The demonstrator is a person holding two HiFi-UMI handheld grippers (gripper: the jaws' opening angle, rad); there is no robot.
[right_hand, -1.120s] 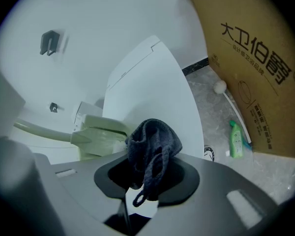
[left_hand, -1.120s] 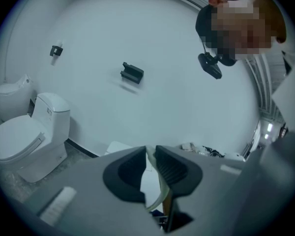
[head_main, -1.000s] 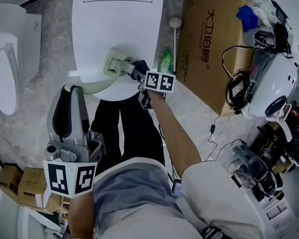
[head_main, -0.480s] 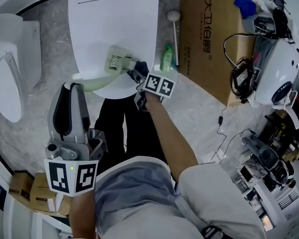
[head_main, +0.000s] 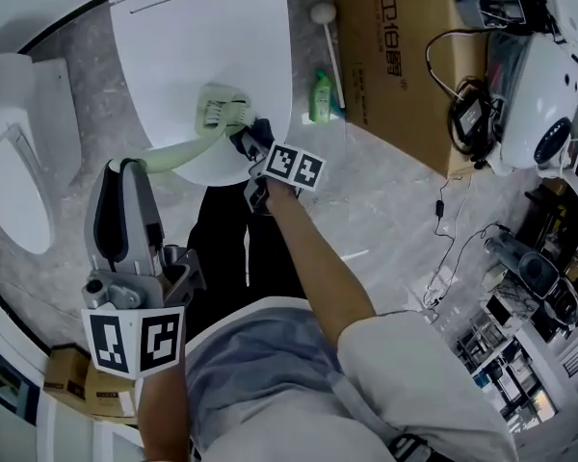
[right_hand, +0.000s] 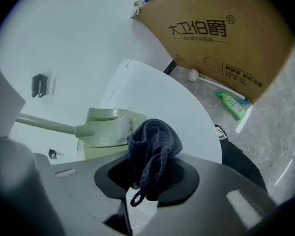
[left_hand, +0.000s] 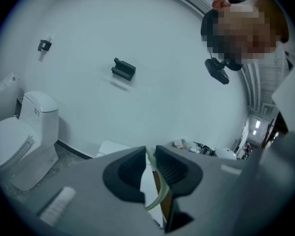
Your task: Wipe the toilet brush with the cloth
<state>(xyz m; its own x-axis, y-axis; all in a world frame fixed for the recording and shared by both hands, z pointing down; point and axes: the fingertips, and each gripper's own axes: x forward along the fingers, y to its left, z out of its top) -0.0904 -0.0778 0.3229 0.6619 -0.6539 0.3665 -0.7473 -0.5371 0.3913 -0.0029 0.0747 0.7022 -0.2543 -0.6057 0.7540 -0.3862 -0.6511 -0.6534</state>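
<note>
Pinching cloth (right_hand: 155, 134), right hand-held gripper (right_hand: 147, 168) partly hides the toilet brush (head_main: 215, 114) clasped by left hand-held gripper (left_hand: 149, 155).

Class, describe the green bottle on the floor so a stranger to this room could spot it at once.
Find the white toilet and the big cardboard box right of it in the head view. On the grey floor between them sits the green bottle, beside a white ball-tipped stick; nothing else there is green.
</note>
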